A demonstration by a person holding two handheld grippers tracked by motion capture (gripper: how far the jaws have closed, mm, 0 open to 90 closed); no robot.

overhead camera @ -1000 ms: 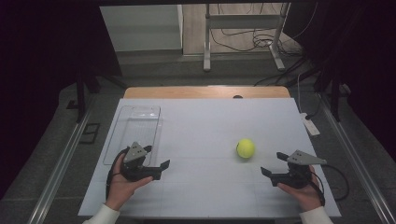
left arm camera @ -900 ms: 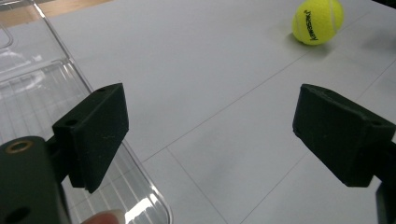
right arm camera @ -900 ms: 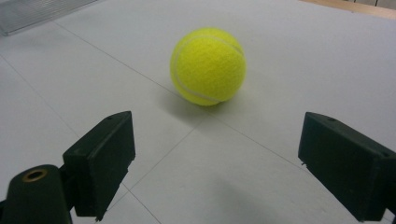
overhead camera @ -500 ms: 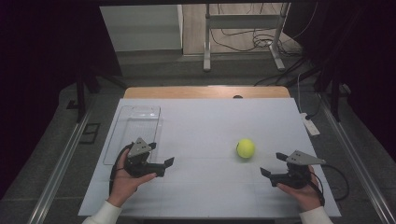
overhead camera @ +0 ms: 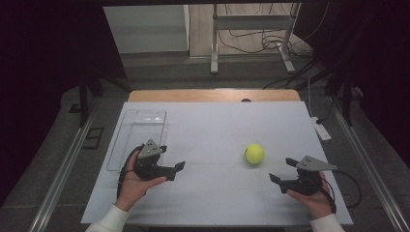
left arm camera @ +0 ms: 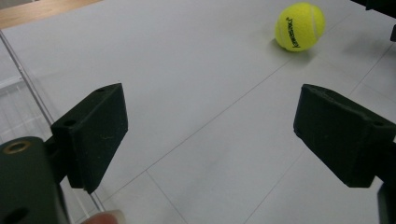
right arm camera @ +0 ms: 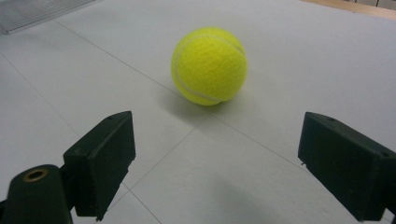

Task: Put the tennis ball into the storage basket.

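A yellow tennis ball (overhead camera: 254, 153) rests on the white table top (overhead camera: 212, 130), right of centre. My right gripper (overhead camera: 283, 170) stands open a short way to the ball's right and nearer the front edge, jaws pointing at it. In the right gripper view the ball (right arm camera: 209, 65) lies close ahead of the wide-apart jaws (right arm camera: 229, 161), nothing between them. My left gripper (overhead camera: 171, 165) is open at the front left, pointing right. In the left gripper view the ball (left arm camera: 299, 26) sits far off at the upper right, beyond the open jaws (left arm camera: 212, 135).
A clear plastic tray (overhead camera: 140, 137) lies on the table's left side, just behind my left hand; its edge (left arm camera: 28, 86) shows in the left gripper view. A white power strip (overhead camera: 321, 128) lies off the right edge. A metal stand (overhead camera: 251, 34) is beyond the table.
My left gripper has shifted a little to the right and forward beside the tray. The right gripper and the ball have stayed put.
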